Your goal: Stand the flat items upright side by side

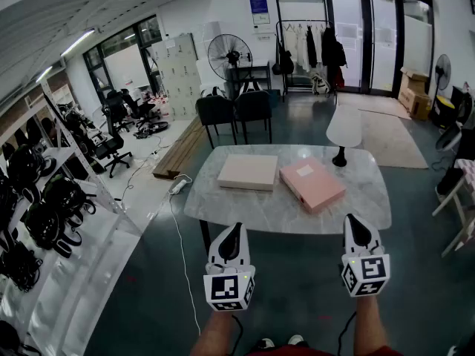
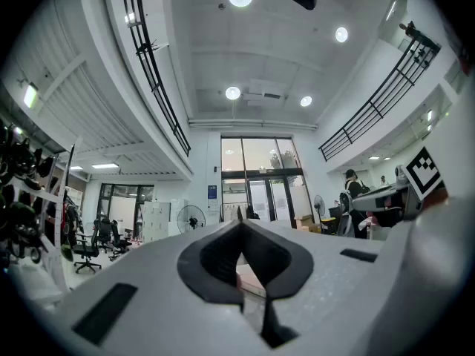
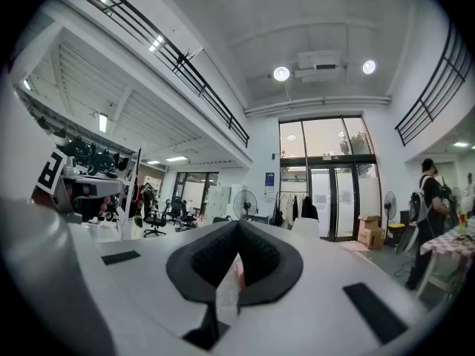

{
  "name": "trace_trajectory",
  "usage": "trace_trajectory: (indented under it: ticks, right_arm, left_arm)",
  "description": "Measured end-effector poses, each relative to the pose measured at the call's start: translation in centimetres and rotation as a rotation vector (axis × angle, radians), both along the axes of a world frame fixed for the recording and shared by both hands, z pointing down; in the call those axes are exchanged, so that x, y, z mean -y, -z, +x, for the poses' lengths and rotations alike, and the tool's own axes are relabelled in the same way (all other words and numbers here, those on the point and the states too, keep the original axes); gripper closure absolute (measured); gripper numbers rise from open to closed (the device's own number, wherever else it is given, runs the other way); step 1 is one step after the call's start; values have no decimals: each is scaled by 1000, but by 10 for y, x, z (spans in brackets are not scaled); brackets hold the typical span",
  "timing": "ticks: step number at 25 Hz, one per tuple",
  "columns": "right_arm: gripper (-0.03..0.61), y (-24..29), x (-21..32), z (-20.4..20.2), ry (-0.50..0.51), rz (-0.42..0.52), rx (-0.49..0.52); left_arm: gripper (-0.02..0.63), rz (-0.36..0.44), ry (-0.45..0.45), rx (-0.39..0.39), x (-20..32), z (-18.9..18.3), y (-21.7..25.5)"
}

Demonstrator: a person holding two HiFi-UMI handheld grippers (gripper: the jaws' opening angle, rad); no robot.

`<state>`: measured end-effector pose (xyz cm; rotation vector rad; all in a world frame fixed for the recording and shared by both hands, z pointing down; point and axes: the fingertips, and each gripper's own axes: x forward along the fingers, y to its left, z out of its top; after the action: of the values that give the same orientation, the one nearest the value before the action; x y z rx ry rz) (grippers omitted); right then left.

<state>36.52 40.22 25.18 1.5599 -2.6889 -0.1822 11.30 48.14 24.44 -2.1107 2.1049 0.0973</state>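
Two flat boxes lie side by side on the marble table [image 1: 223, 206]: a cream box [image 1: 247, 171] to the left and a pink box [image 1: 312, 185] to the right, both flat. My left gripper [image 1: 236, 228] hovers short of the table's near edge, in line with the cream box, jaws shut and holding nothing. My right gripper [image 1: 356, 221] floats off the near right corner, also shut and holding nothing. In the left gripper view the tips [image 2: 239, 225] meet, with a sliver of box behind them. The right gripper view shows its tips [image 3: 239, 225] together.
Two black chairs [image 1: 236, 111] stand behind the table, with a fan [image 1: 229, 54] and a clothes rack [image 1: 306, 47] further back. A white side table [image 1: 344, 127] and a rug [image 1: 393, 139] are at the back right. Helmet racks [image 1: 44, 206] line the left; a cable [image 1: 178, 236] crosses the floor.
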Motion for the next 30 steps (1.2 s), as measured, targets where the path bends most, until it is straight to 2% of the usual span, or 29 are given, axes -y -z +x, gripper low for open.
trace_trajectory:
  ticks: [7, 12, 18, 24, 30]
  right_arm:
    - [580, -8, -5, -31, -6, -2, -3]
    - [580, -11, -12, -46, -15, 7, 33]
    - [580, -24, -21, -56, -23, -10, 31]
    - [580, -35, -12, -55, -38, -37, 47]
    - [580, -48, 21, -39, -43, -61, 68]
  left_arm:
    - [607, -12, -4, 7, -3, -29, -8]
    - [607, -11, -8, -8, -6, -45, -20]
    - [607, -37, -16, -29, -9, -57, -40]
    - [607, -59, -34, -35, 2, -54, -51]
    - [607, -83, -35, -17, 36, -38, -61]
